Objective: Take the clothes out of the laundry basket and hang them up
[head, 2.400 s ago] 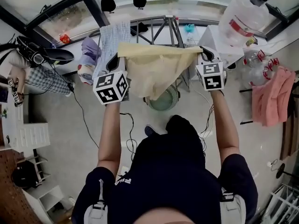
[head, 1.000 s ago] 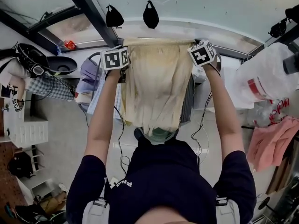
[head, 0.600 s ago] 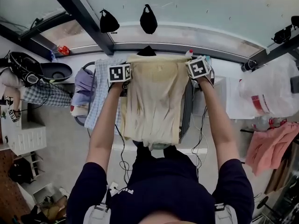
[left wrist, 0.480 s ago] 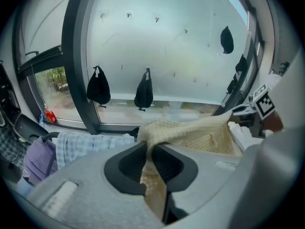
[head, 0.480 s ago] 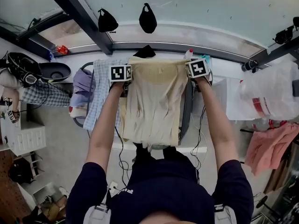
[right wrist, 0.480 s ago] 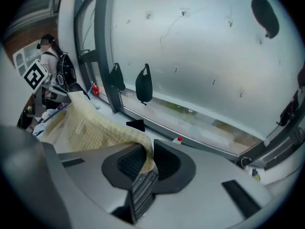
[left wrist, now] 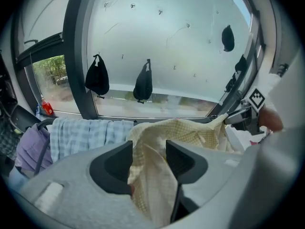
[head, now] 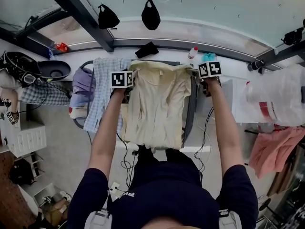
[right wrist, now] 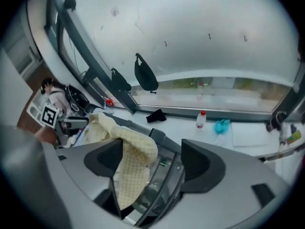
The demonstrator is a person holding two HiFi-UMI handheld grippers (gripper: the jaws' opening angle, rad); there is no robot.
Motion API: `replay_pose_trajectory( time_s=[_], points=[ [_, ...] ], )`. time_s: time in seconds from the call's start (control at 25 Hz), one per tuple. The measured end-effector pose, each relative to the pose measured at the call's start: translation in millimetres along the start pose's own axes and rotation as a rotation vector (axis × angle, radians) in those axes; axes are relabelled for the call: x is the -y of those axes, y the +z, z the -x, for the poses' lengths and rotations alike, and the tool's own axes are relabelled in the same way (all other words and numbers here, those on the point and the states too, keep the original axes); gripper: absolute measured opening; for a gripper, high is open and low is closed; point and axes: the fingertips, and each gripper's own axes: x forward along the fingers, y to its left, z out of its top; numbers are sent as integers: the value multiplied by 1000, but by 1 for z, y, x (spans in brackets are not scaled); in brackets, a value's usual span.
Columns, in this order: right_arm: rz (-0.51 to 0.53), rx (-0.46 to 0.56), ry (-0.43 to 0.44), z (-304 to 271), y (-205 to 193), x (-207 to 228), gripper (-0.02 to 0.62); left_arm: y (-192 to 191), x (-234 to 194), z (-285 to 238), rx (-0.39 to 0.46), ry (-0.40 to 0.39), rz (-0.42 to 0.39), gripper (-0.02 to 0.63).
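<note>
The head camera sits above the person and looks steeply down past their shoulders and outstretched arms, so the yellow garment [head: 155, 104] lies at arm's length in mid-frame. The left gripper view rides on the left gripper [left wrist: 148, 149] and looks along its jaws toward the window [left wrist: 162, 46], with the garment right up against the lens. The right gripper view rides on the right gripper [right wrist: 152, 149], tilted, facing the same window and its sill [right wrist: 248, 128]. All three views share the garment and two hanging black bags [head: 150, 14]. Each gripper view catches the other gripper's marker cube [left wrist: 257, 98] near its edge
</note>
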Motion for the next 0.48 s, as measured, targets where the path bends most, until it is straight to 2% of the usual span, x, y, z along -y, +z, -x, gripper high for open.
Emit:
replay_pose_trajectory(
  time_s=[0.08,0.2,0.4,0.48],
  points=[
    [-16,-38,28,3,-10,2,385,-1,0,7,19,-7,14,220],
    [78,-69,-13,10,-29,3,399,-3,0,22,49,-12,26,224],
    [109,60,-15,45,-33,-19,399,-13,4,53,102,43,-27,225],
    [110,114,0,61,-34,-34,399,-18,11,68,140,35,-5,225]
  ],
)
